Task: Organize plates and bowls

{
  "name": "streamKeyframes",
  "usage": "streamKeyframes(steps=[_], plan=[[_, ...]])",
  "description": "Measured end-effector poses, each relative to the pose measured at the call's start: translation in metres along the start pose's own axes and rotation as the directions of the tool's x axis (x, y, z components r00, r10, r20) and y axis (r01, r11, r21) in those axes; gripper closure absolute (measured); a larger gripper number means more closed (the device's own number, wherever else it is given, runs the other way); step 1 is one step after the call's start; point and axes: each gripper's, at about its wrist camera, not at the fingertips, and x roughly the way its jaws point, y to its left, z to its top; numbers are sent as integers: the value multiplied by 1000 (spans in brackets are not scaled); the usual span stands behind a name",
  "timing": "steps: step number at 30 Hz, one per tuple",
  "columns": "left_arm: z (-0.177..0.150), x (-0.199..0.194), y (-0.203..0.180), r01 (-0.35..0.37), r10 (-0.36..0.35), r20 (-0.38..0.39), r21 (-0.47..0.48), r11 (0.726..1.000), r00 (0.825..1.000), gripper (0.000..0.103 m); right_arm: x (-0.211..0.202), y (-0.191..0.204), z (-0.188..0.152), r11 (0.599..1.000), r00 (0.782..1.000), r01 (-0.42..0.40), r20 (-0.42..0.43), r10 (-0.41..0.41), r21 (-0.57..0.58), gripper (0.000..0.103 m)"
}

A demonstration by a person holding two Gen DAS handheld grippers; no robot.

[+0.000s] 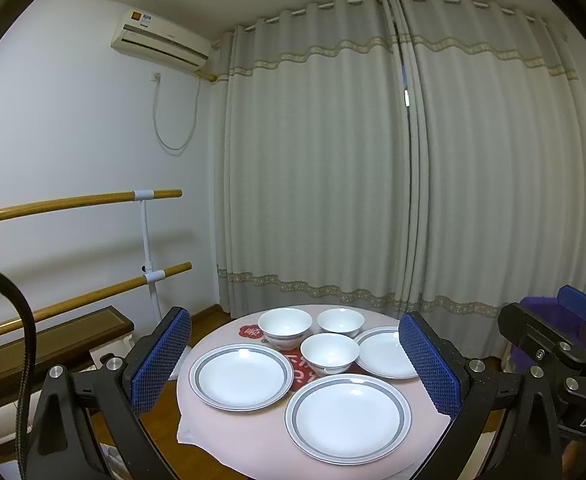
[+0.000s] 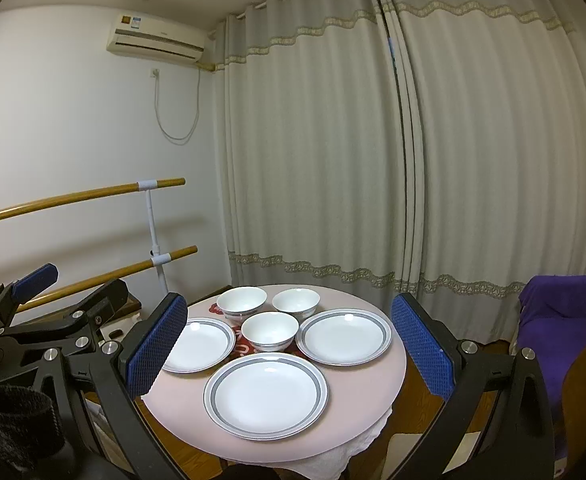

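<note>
- Pale curtains point(image 1: 373, 160) cover the back wall, with an air conditioner point(image 1: 161, 40) high on the white wall beside them and two wooden rails point(image 1: 73, 200) below it.
- Ahead of both grippers stands a round table point(image 2: 373, 392) with a pink top; three white plates and three white bowls sit on it, none stacked.
- Left gripper point(image 1: 295, 364): jaws spread wide, holding nothing, raised above the near edge of the table.
- Between its blue pads lie the left plate point(image 1: 241, 376) and the near plate point(image 1: 349, 416); the right plate point(image 1: 387, 354) is partly hidden behind the right-hand pad.
- Beyond these plates, between the jaws, sit the large bowl point(image 1: 285, 326), the far bowl point(image 1: 340, 320) and the middle bowl point(image 1: 329, 354), close together over a red mat point(image 1: 303, 374).
- Right gripper point(image 2: 289, 352): jaws also wide apart and holding nothing, clear of the dishes.
- From the right wrist, the near plate sits centred between the jaws, the right plate just inside the right-hand pad, and the left plate partly behind the left-hand pad.
- A purple cloth point(image 2: 561, 312) drapes over a seat outside the right jaw.
</note>
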Motion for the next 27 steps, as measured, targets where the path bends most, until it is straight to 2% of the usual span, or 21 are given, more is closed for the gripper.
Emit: streamKeyframes(steps=[27], plan=[[-4,-2,0,-9,9,25,-3,1000,1000,1,-2,0,-4,1000,1000,-4,12,4,5,0]])
